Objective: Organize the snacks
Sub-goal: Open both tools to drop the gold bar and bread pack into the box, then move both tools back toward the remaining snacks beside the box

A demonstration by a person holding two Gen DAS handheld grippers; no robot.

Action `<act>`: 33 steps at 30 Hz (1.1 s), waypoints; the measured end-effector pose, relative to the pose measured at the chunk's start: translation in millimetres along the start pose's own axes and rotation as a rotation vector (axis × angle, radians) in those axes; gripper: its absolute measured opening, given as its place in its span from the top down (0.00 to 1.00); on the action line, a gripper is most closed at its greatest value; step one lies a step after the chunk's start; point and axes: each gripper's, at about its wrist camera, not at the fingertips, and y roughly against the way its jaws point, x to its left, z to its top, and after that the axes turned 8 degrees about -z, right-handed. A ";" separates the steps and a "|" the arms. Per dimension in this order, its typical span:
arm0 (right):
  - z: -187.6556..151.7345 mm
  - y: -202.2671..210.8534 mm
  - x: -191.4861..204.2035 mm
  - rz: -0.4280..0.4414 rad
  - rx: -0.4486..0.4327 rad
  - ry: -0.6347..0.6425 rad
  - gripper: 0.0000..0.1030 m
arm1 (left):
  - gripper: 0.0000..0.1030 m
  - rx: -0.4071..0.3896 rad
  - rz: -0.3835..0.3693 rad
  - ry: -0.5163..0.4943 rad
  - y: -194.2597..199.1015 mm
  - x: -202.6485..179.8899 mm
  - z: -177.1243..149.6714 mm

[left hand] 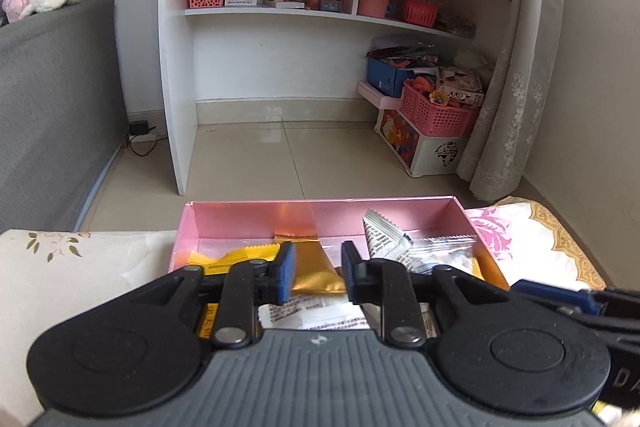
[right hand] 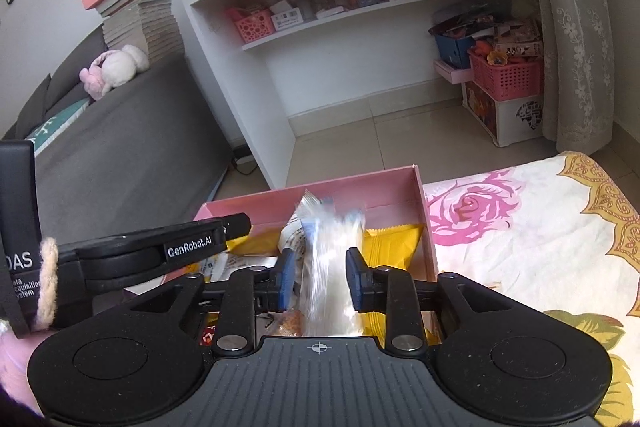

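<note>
A pink box (left hand: pixel 248 217) (right hand: pixel 392 187) sits on a floral cloth and holds several snack packets: yellow (left hand: pixel 228 259) (right hand: pixel 394 239), gold (left hand: pixel 316 263) and clear with printed text (left hand: pixel 384 237). My left gripper (left hand: pixel 318 277) hovers over the box's near side, jaws apart, with nothing between them. My right gripper (right hand: pixel 320 281) is over the box's right half. A blurred white and clear packet (right hand: pixel 332 267) stands upright between its jaws, with gaps on both sides. The left gripper's body (right hand: pixel 160 255) crosses the left of the right wrist view.
The floral cloth (right hand: pixel 520 227) spreads to the right of the box. Beyond the box are a tiled floor (left hand: pixel 320 163), a white shelf unit (left hand: pixel 176 87), a grey sofa (left hand: pixel 48 107) on the left, pink storage baskets (left hand: pixel 436 111) and a curtain (left hand: pixel 516 67) on the right.
</note>
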 end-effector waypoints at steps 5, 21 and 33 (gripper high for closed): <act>3.0 11.6 2.3 -0.001 -0.017 0.009 0.60 | 0.68 0.007 0.018 -0.020 9.9 -0.6 -2.5; -6.8 62.0 13.5 -0.006 -0.034 0.047 0.30 | 0.26 0.000 0.028 -0.021 71.1 -2.7 -23.6; -19.9 101.0 31.4 -0.014 -0.057 0.101 0.07 | 0.06 0.024 0.026 -0.008 118.2 3.4 -44.2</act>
